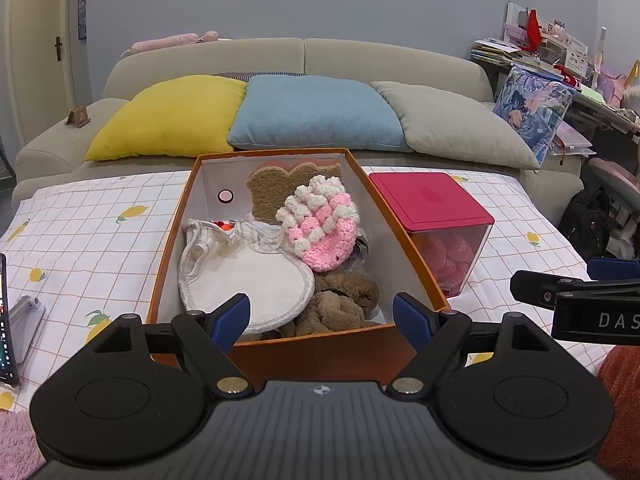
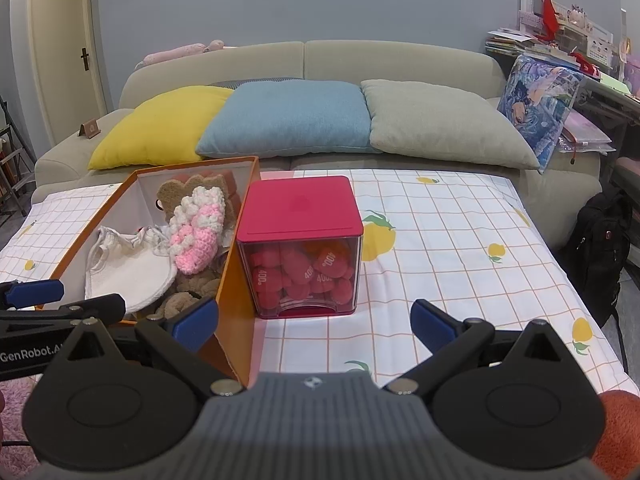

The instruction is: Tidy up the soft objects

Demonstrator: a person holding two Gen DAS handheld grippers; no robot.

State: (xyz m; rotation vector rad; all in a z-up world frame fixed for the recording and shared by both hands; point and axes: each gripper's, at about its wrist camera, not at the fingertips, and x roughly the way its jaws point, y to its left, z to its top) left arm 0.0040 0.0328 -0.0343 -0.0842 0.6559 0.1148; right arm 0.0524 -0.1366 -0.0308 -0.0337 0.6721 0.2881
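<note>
Left wrist view: left gripper point(image 1: 321, 317) hovering over the near wall of the orange box point(image 1: 400, 216), jaws spread wide, nothing between them. Inside the box, already gathered: white cloth pad point(image 1: 248, 280) toward the near-left corner, pink-and-white crochet piece point(image 1: 324, 224) leaning behind it, brown plush point(image 1: 340, 304) at the near-right corner, tan loofah slice point(image 1: 272, 192) upright against the far wall. Just right of the box, touching or nearly so: red-lidded clear cube point(image 1: 432, 204) full of pink soft shapes.

Right wrist view: right gripper point(image 2: 315, 324) also wide open and empty, hanging in front of the cube, near the box's near-right corner. Orange fuzzy item point(image 2: 616, 432) at the lower right edge, well off to the right of the box; pinkish fuzzy fabric point(image 2: 16, 400) at the lower left edge.

Judged step: fetching the next loose soft thing. Best done by choosing one fuzzy item outside the box, pinching a thick fold rather than loose pile, lifting clear of the box rim, then releasing over the bare near-left floor. Worth avoiding: snagging the crochet piece or bumping the cube.
</note>
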